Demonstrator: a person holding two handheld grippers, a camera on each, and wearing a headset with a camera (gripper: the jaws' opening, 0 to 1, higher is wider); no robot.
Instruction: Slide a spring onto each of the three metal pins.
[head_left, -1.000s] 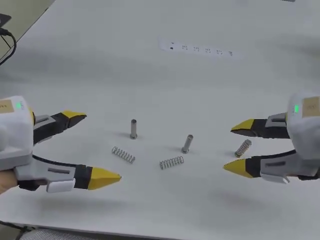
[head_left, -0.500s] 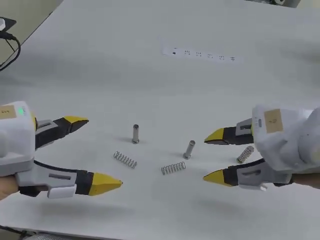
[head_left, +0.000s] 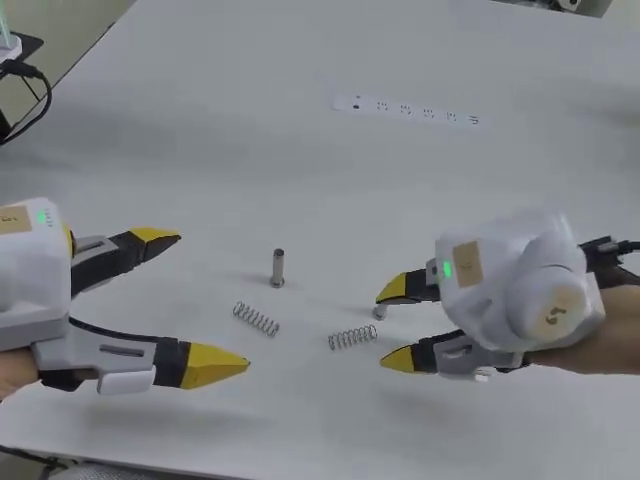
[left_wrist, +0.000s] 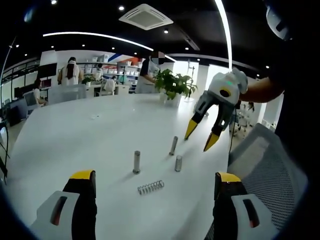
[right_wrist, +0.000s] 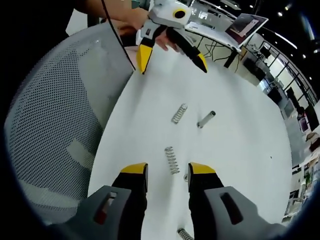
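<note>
Right gripper (head_left: 392, 325): jaws spread and holding nothing, low over the white table (head_left: 200, 150), yellow tips pointing toward the parts.
Middle spring (right_wrist: 171, 160): lies flat just ahead of the right gripper's tips, in line with the gap between them, touching neither jaw.
Second pin (head_left: 380, 312): stands close beside one right jaw tip, partly hidden by it in the head view.
Third spring (right_wrist: 185, 234): on the table under the right gripper, between the jaw bodies.
Left gripper (head_left: 185, 300): jaws wide apart and holding nothing, well clear of the parts.
Upright pin (head_left: 278, 268): stands alone between the two grippers.
Left spring (head_left: 256, 318): lies flat near the upright pin, ahead of the left jaws.
Power strip (head_left: 405, 110): far side of the table.
</note>
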